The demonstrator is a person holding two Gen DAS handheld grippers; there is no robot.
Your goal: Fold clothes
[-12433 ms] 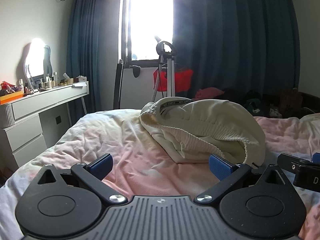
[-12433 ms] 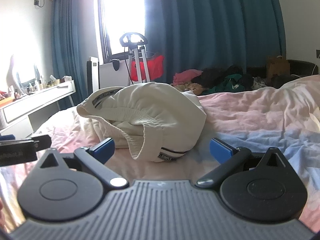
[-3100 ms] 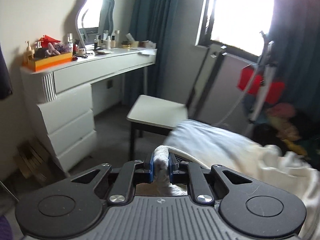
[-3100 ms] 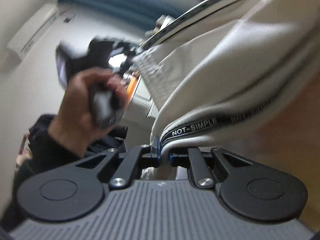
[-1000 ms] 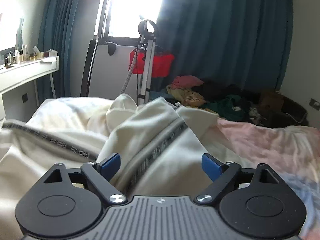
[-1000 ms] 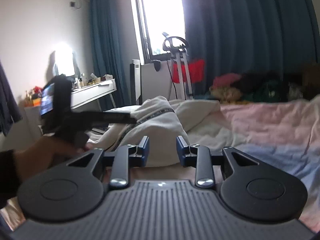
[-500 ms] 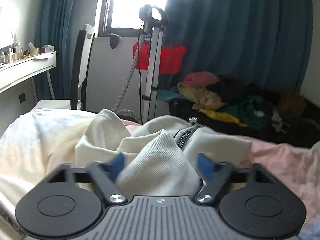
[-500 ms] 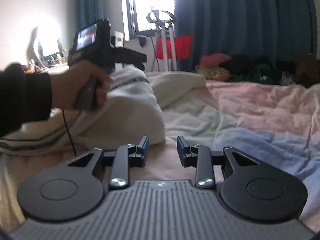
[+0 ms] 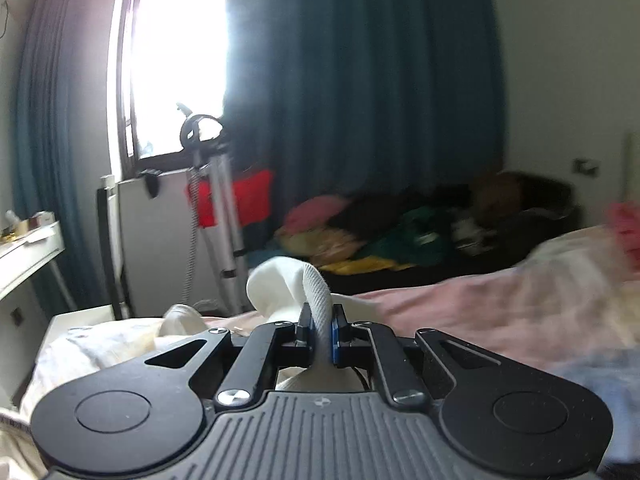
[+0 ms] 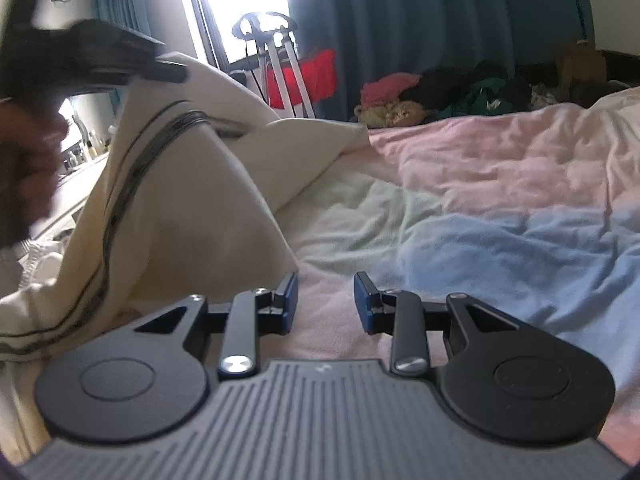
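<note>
Teal curtains [image 10: 400, 12] hang behind the bed [image 10: 500, 200] with its pink and blue cover. On its left side lies the cream garment [image 10: 192, 200], one ribbed edge [image 9: 318, 300] lifted and pinched tight in the left tool [image 9: 319, 332]. The right tool [image 10: 326, 300] hovers over the cover, jaws parted around nothing.
</note>
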